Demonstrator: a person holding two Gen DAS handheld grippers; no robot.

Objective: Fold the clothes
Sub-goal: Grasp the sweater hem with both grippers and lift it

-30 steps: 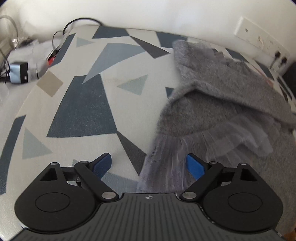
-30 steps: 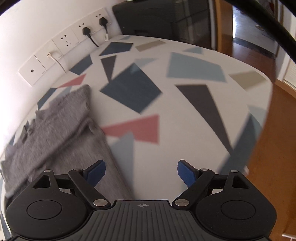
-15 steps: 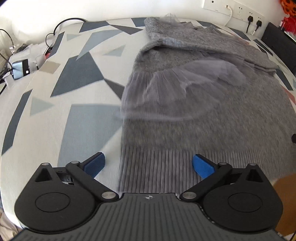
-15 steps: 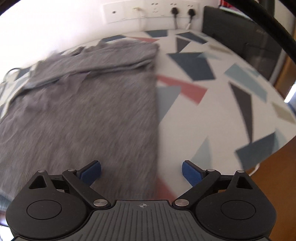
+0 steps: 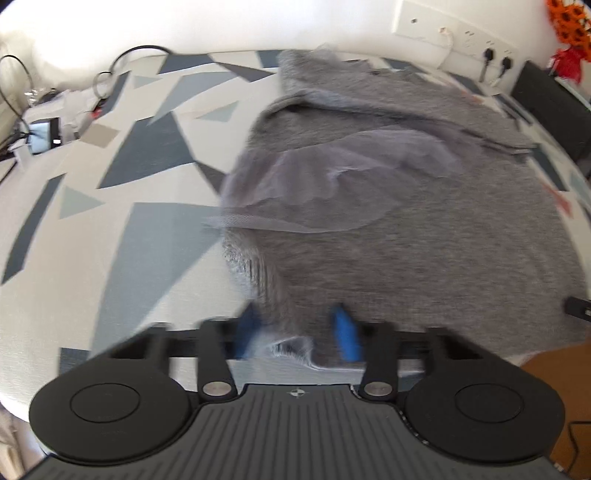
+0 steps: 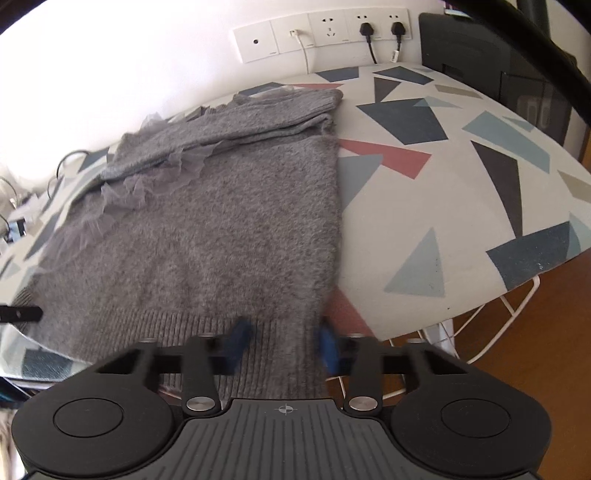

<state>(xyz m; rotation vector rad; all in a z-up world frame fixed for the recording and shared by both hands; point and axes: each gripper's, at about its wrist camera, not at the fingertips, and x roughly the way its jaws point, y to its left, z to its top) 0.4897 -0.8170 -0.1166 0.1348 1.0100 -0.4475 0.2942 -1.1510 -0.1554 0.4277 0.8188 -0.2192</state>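
A grey knit sweater point(image 5: 424, 229) with a sheer ruffle trim point(image 5: 332, 184) lies spread on the patterned table; it also shows in the right wrist view point(image 6: 221, 229). My left gripper point(image 5: 297, 334) is at the sweater's near left hem corner, jaws partly closed around the ribbed hem, blurred. My right gripper point(image 6: 282, 341) is at the near right hem corner, jaws likewise partly closed around the ribbed hem point(image 6: 277, 354), blurred.
The table point(image 6: 461, 206) has a white cloth with blue, grey and red triangles. Wall sockets with plugs point(image 6: 365, 27) are behind. A black box point(image 6: 491, 74) stands at the far right. Cables and small devices point(image 5: 40, 129) lie at the far left. The wooden floor point(image 6: 535, 332) is at right.
Both grippers have moved onto the sweater's near hem corners and their jaws have narrowed from wide open, with the hem between the fingers.
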